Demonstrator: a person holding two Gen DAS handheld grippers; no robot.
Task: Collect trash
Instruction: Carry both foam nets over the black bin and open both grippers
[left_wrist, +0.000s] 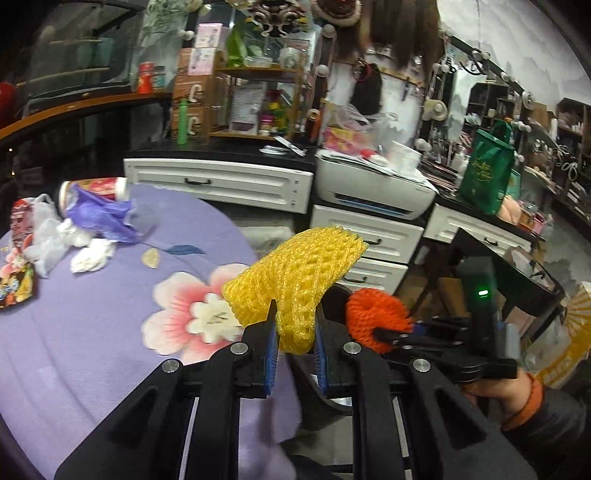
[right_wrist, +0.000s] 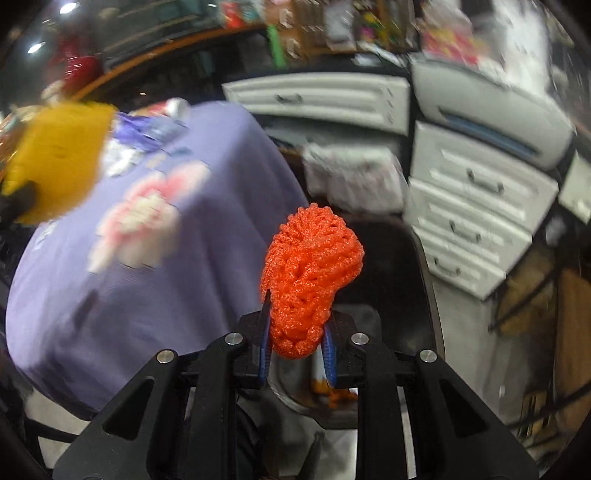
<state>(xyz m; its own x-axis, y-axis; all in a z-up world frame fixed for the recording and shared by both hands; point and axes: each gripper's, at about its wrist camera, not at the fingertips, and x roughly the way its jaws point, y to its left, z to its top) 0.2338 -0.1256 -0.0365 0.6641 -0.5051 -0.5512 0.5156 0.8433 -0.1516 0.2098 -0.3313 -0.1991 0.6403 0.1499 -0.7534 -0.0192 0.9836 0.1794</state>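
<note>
The left gripper (left_wrist: 293, 332) is clenched on a yellow foam net (left_wrist: 295, 273), held up past the near right edge of the round table (left_wrist: 74, 332) with its purple floral cloth. Just to its right, the right gripper (right_wrist: 295, 332) pinches an orange foam net (right_wrist: 310, 273) above a dark bin (right_wrist: 399, 266) beside the table. More trash lies at the table's far left: crumpled tissues (left_wrist: 88, 254), a purple plastic bag (left_wrist: 103, 214) and a toppled can (left_wrist: 92, 188). White drawers (left_wrist: 221, 182) stand beyond.
</note>
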